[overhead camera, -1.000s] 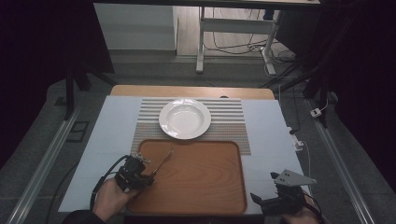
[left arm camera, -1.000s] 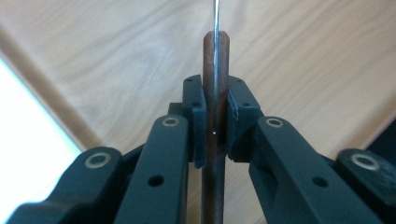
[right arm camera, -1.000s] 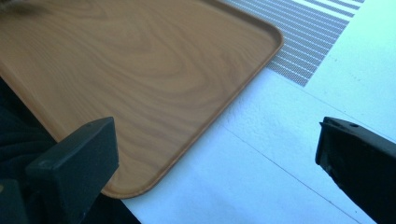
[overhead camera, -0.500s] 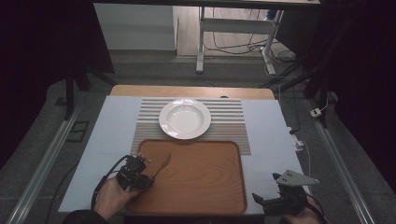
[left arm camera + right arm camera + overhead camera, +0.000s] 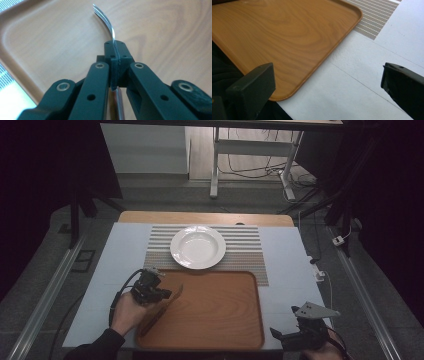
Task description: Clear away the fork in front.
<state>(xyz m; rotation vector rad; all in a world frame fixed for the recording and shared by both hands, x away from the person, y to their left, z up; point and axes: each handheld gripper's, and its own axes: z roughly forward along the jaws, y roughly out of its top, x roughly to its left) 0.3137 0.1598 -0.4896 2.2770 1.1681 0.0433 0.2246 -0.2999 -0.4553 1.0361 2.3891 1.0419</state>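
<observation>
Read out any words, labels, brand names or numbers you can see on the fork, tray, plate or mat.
No readable text in any view.
Fork: no stamp or brand visible on the tines or neck.
Wooden tray: wood grain, no label.
White plate: plain.
Striped mat: stripes, no lettering.

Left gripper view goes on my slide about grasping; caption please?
Left gripper shut on a fork, tines curving out above the wooden tray.
</observation>
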